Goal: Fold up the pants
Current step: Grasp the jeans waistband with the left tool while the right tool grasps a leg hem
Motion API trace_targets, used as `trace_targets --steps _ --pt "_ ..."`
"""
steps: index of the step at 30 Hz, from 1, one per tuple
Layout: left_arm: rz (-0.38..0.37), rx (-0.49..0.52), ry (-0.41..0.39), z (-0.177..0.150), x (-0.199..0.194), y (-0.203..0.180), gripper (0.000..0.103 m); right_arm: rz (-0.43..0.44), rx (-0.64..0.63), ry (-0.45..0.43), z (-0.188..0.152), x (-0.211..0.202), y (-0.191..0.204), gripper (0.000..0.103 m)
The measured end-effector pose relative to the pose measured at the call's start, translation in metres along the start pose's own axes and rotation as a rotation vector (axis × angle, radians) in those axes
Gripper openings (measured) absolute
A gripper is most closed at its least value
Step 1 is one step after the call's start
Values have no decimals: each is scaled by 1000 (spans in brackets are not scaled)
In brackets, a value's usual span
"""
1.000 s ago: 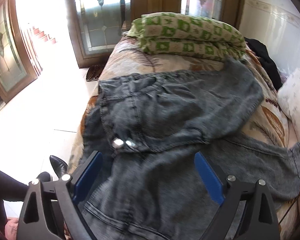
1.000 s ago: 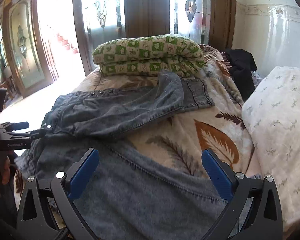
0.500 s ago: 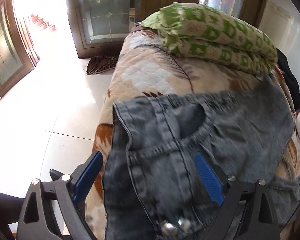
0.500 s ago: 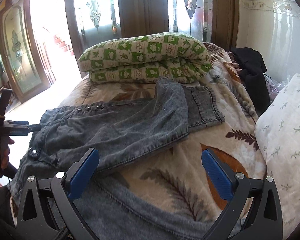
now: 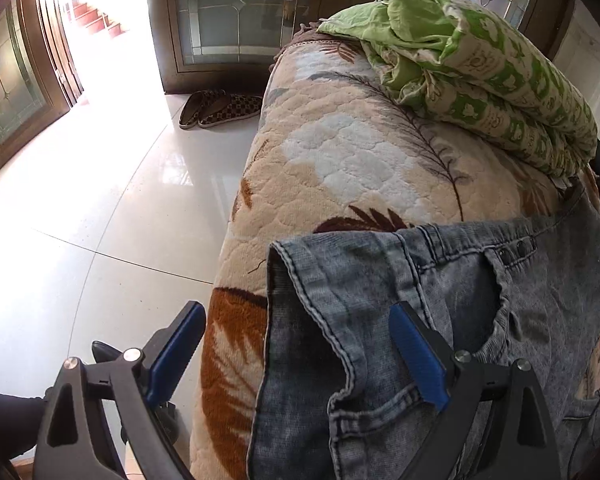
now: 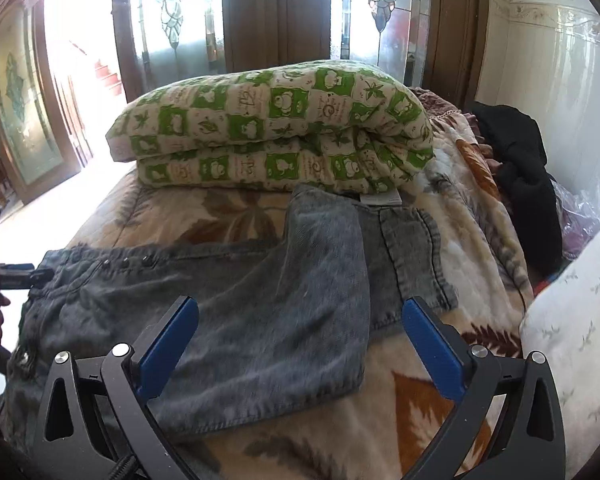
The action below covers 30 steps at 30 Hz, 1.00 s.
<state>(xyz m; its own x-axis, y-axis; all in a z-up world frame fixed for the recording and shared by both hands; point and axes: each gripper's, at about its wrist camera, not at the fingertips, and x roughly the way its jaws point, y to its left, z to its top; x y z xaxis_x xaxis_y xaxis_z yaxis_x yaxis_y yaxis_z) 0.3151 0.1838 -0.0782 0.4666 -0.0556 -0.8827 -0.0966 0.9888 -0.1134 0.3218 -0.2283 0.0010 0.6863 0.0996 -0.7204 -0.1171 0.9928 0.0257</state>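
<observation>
Grey denim pants (image 6: 268,304) lie folded on a leaf-patterned bed blanket (image 6: 476,216). The waistband with snaps is at the left and the leg hems (image 6: 412,256) at the right. In the left wrist view the waistband corner and pocket (image 5: 380,304) sit between my fingers. My left gripper (image 5: 296,352) is open and empty, low over that corner at the bed's left edge. My right gripper (image 6: 300,348) is open and empty, just above the folded legs. The left gripper also shows in the right wrist view (image 6: 16,276).
A folded green-and-white quilt (image 6: 276,128) lies at the head of the bed. A black garment (image 6: 516,168) and a white pillow (image 6: 572,320) are at the right. A tiled floor (image 5: 80,216) with slippers (image 5: 220,108) lies left of the bed.
Both grippers have moved forward along the bed. The left one now sits over the waistband corner, the right one over the folded legs. Both have stayed open.
</observation>
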Motion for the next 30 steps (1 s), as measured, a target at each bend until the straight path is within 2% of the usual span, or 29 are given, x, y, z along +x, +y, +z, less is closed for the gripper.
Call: trace_targets --steps 8,17,18,20,22,24,25,26,27,28,29,30 --pt "-26 -26 2 13 11 5 94 6 51 69 27 49 -12 99" --pt "19 -3 -18 28 21 8 96 4 96 134 31 85 -14 99" --pt "30 2 -21 29 23 6 98 -1 93 145 29 90 -13 97" --pt "43 8 -30 28 23 5 99 0 89 162 28 98 -11 80" --pt "42 -2 -31 27 23 6 100 -5 93 173 27 103 -11 74" --pt "36 -20 -28 26 23 9 99 9 107 162 29 105 -9 74" --pt "32 -21 -29 25 22 8 93 21 110 157 30 107 -7 73" --pt "16 -15 -32 24 21 7 87 18 103 163 32 108 -6 64" --pt "-5 -6 -37 24 19 3 70 5 82 179 33 112 -1 56" --pt "-21 11 -46 23 16 -2 50 -4 70 189 34 114 1 31" --pt "-21 40 -53 22 13 -11 42 -15 59 203 33 116 4 18" --pt "21 78 -65 21 10 -20 33 -20 53 208 33 117 5 18"
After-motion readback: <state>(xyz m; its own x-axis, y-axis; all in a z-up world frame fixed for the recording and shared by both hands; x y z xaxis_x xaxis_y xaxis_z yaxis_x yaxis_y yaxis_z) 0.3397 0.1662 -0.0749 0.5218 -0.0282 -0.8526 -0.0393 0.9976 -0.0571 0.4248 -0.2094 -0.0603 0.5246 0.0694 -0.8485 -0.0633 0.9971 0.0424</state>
